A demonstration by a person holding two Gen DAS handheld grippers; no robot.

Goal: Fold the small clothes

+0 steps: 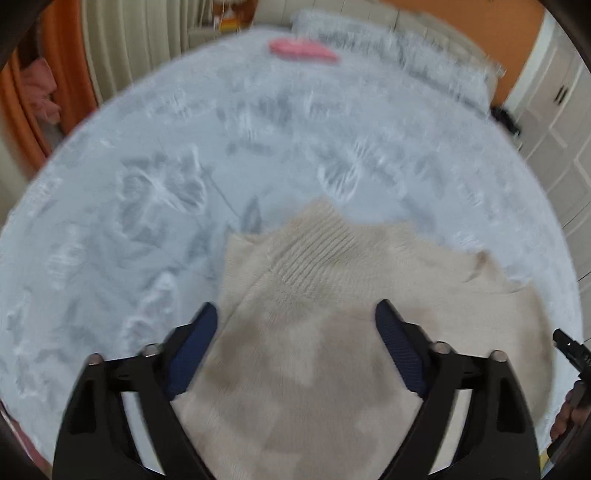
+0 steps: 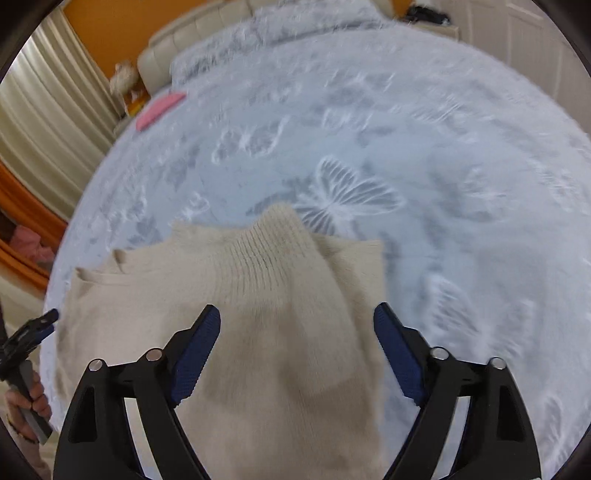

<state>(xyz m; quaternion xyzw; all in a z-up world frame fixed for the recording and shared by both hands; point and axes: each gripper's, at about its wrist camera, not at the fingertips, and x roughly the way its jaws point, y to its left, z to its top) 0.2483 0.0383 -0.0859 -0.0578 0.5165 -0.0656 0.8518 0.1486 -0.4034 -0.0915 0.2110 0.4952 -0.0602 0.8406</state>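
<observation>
A cream knit sweater (image 1: 325,258) with a ribbed high collar lies on the pale blue bedcover (image 1: 110,206), its sides folded in. My left gripper (image 1: 297,308) hovers over the sweater's body, open, its blue pads apart with nothing pinched between them. In the right wrist view the same sweater (image 2: 273,266) lies with its collar pointing away. My right gripper (image 2: 297,311) is open above it, one pad over the knit and the other over the bedcover (image 2: 461,221). The left gripper's tip (image 2: 33,328) shows at that view's left edge, held by a hand (image 2: 37,402).
A flat pink item (image 1: 301,51) (image 2: 159,107) lies far up the bed near a furry grey pillow (image 1: 388,40). A cream headboard (image 2: 207,26) and curtains (image 2: 44,122) lie beyond. White cupboard doors (image 1: 561,110) stand at the right.
</observation>
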